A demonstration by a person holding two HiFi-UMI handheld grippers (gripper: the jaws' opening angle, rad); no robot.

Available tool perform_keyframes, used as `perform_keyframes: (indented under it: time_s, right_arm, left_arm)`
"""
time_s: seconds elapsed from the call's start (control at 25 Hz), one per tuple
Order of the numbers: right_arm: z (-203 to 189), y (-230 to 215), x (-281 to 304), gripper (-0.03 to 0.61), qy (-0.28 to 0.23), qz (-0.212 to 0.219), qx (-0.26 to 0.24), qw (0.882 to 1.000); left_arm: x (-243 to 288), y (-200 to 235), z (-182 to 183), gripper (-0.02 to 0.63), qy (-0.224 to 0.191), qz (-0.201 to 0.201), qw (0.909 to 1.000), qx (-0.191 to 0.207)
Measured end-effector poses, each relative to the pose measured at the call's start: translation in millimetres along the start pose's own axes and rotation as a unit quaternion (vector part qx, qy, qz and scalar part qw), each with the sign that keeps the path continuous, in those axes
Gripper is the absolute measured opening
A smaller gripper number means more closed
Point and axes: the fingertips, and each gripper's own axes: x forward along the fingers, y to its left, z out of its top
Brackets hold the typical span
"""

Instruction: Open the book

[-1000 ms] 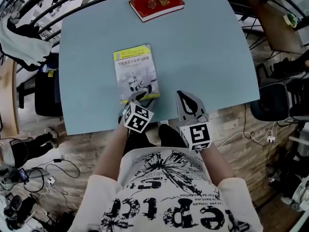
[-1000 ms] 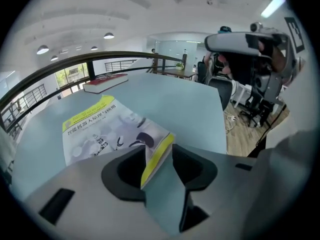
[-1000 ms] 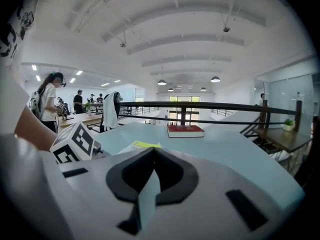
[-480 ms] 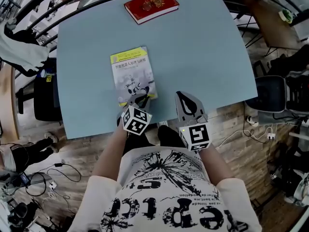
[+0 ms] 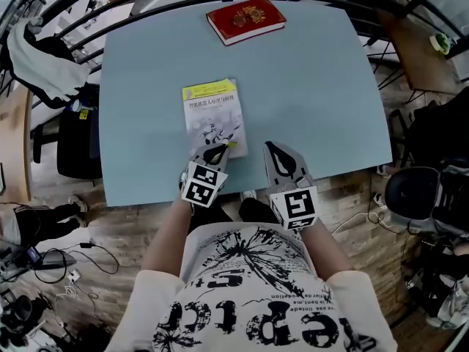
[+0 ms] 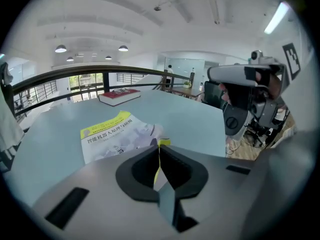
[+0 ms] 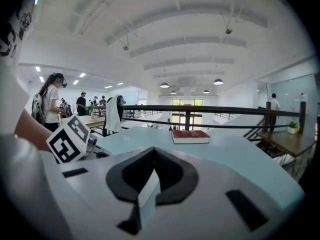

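My blue surface [image 5: 308,86] stands on a wood floor [image 5: 132,226], with a black rail [image 6: 75,70] behind it. The yellow book [image 5: 212,112] lies near my edge, and a red book [image 5: 245,19] lies far off. My left tool [image 5: 218,150] has just been closing and pinches the yellow book's near cover corner. My right tool [image 5: 270,147] is closed and holds nothing.

Bright, even indoor light; fisheye-warped edges
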Motion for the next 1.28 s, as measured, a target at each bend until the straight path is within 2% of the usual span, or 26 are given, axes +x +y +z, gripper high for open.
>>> perform_keyframes:
  time_s: [0.2, 0.48, 0.76, 1.0, 1.12, 1.28]
  right_arm:
    - [19, 18, 15, 0.011, -0.012, 0.024, -0.015, 1.0]
    - [42, 54, 37, 0.011, -0.035, 0.069, -0.03, 0.997]
    - [66, 94, 57, 0.011, -0.064, 0.105, -0.045, 0.991]
    - [80, 122, 69, 0.011, -0.086, 0.116, -0.051, 0.988]
    - [82, 131, 75, 0.011, -0.086, 0.11, -0.053, 0.989]
    - [80, 144, 79, 0.011, -0.077, 0.102, -0.058, 0.99]
  left_arm:
    - [-30, 19, 17, 0.023, -0.033, 0.029, 0.9989, 0.014]
    - [-84, 59, 20, 0.023, -0.061, 0.087, 0.9939, -0.028]
    - [-131, 106, -15, 0.023, -0.059, 0.137, 0.9862, -0.072]
    - [-155, 139, -63, 0.025, -0.04, 0.155, 0.9808, -0.111]
    - [-154, 153, -87, 0.026, -0.032, 0.153, 0.9762, -0.151]
    - [-148, 162, -109, 0.028, -0.033, 0.139, 0.9611, -0.237]
